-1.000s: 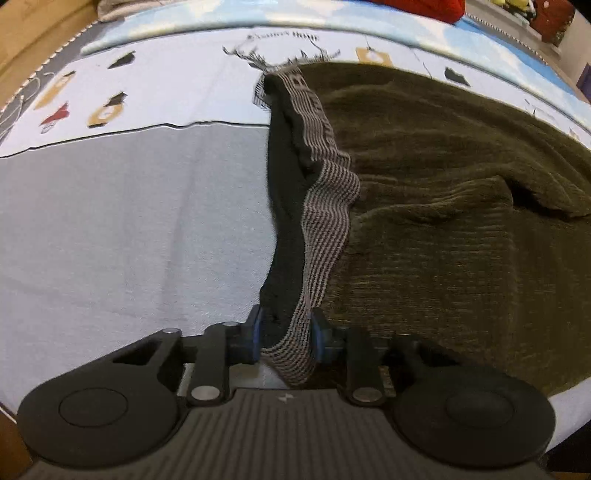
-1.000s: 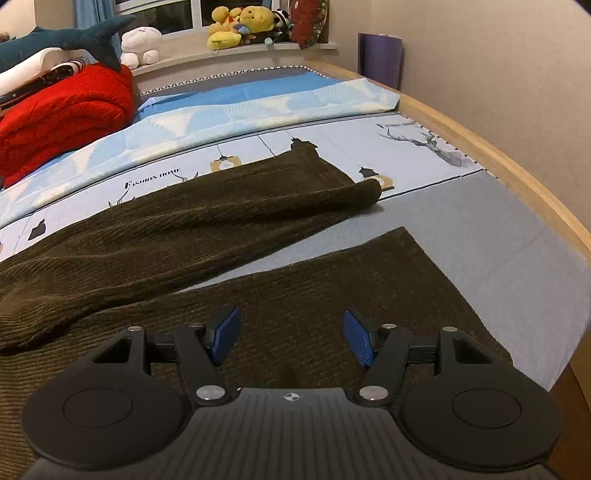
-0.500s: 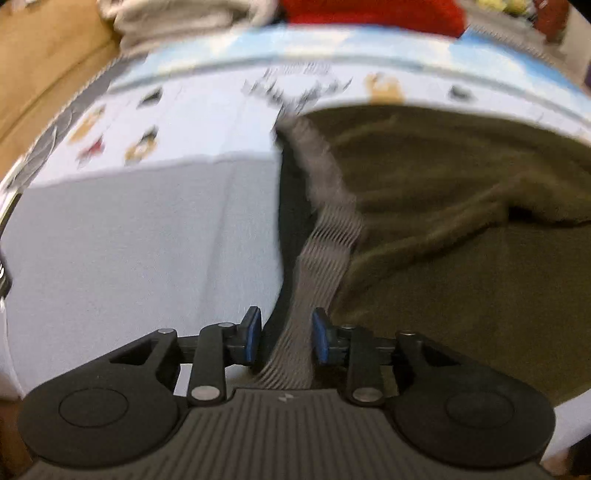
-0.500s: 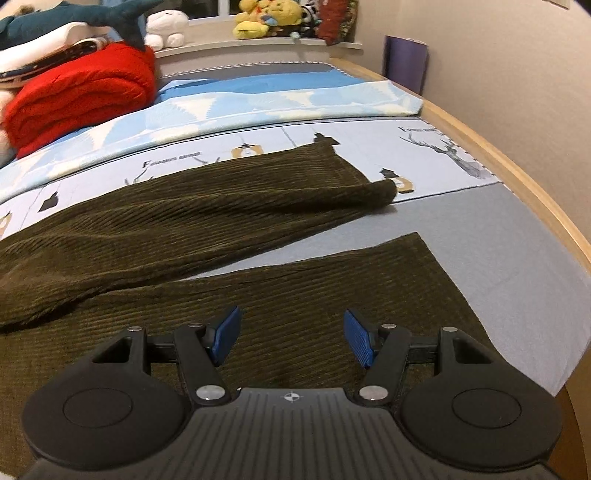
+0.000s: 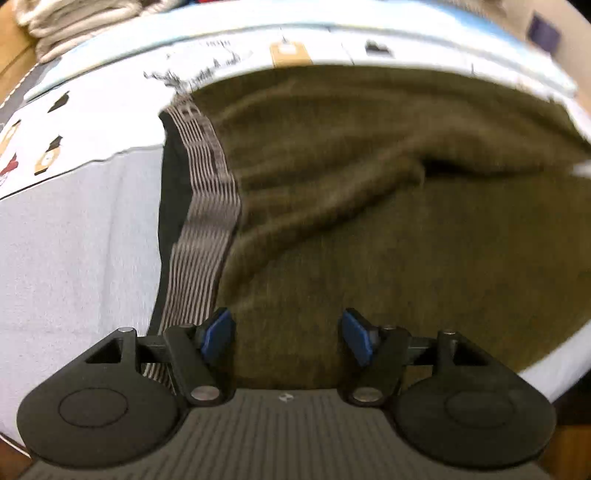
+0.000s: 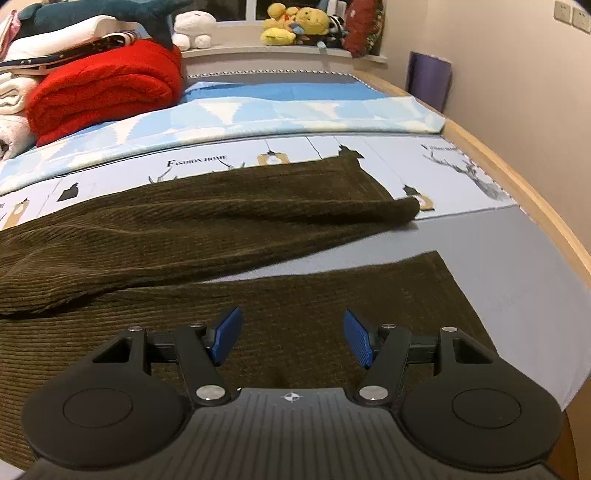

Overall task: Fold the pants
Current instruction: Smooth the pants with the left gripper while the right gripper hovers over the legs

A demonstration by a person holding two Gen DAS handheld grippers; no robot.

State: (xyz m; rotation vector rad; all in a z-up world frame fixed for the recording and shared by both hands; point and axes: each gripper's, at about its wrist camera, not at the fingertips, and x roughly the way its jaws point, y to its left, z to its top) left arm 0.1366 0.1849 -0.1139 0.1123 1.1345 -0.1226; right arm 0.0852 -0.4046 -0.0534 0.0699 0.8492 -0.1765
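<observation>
While blurred, left wrist view: left gripper spread wide with nothing held, over the olive corduroy pants spread on the bed sheet; striped waistband just left of the left blue pad, black lining beside it. Seen only from the right wrist: right gripper likewise wide apart and empty above the near leg, far leg splayed apart beyond, red blanket and plush toys behind.
</observation>
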